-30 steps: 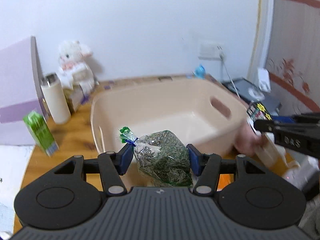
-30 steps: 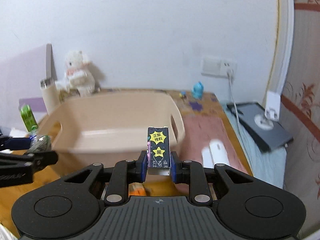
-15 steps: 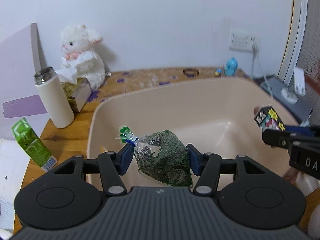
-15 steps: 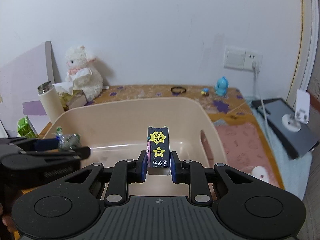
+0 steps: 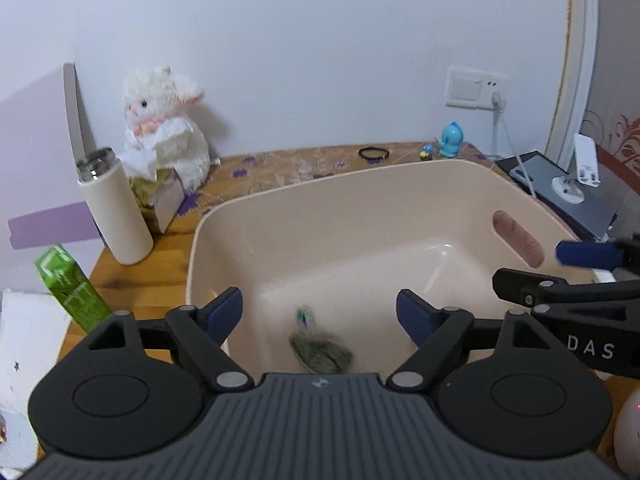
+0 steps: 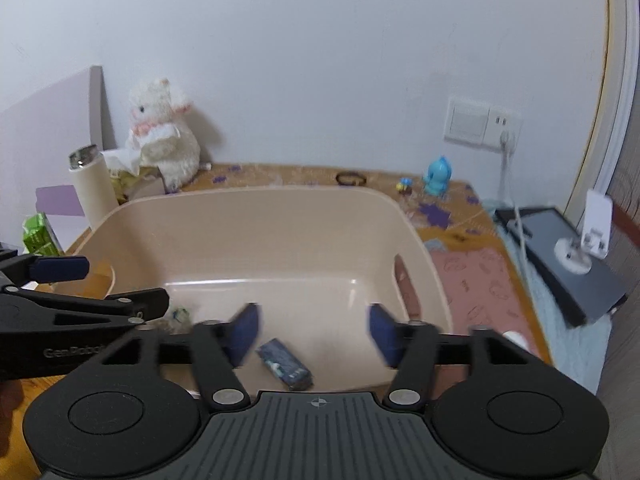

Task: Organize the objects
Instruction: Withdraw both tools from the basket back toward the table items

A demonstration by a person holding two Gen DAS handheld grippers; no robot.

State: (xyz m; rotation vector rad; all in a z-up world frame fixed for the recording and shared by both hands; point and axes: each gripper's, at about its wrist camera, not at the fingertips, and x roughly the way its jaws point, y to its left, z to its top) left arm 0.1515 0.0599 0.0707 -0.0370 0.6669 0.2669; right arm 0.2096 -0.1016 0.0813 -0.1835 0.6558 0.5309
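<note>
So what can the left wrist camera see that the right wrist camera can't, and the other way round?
Only the left wrist view shows the herb bag clearly, lying in the bin below the open left hand-held gripper. Only the right wrist view shows the dark box in the bin, under the open right hand-held gripper. Both show the beige bin, plush lamb and white flask.
</note>
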